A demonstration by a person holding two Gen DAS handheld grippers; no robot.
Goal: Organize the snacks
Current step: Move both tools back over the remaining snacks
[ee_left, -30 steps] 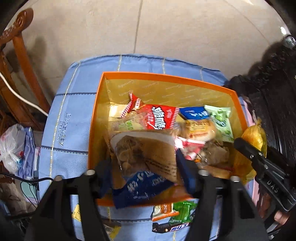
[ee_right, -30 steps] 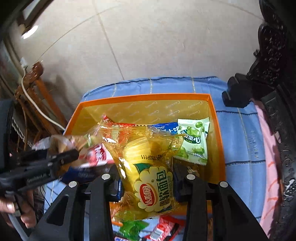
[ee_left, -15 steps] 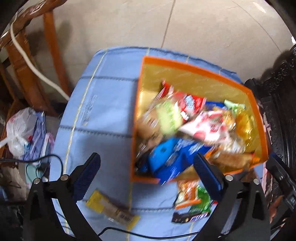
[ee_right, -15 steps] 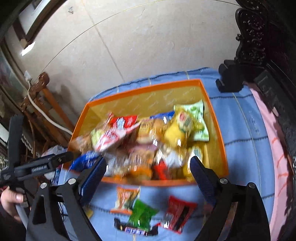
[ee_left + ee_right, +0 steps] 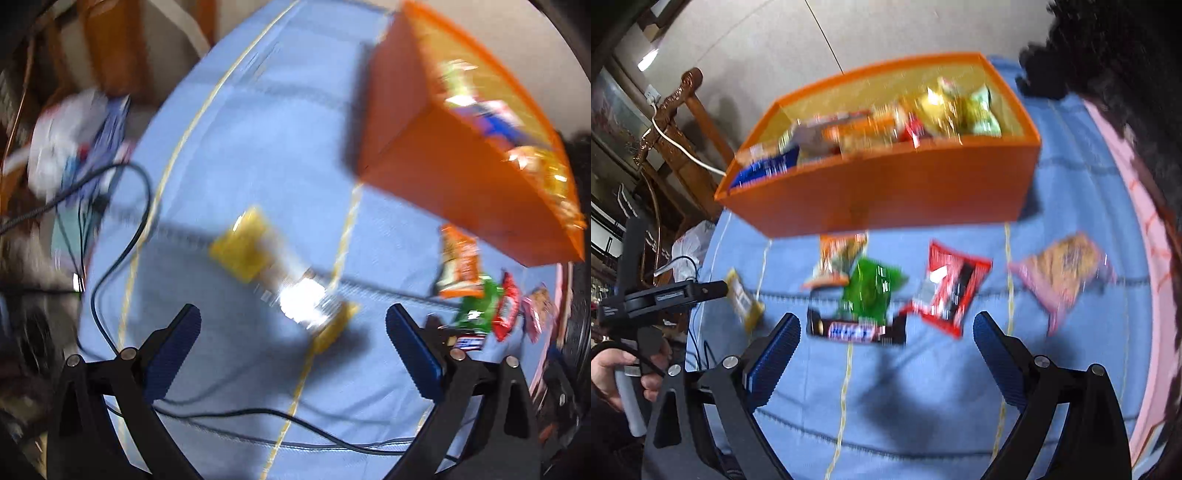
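While orange box of snacks sits toward the far edge of the blue-clothed desk, the near cloth is bare. Left claw is spread wide & empty over yellow packet. Right claw has just been opening, nothing gripped, w/ choc bar just ahead.

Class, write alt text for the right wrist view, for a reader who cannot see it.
The open right gripper hangs empty over loose snacks on a blue cloth: a chocolate bar, green packet, red packet and pink packet. Behind them stands a snack-filled orange box.
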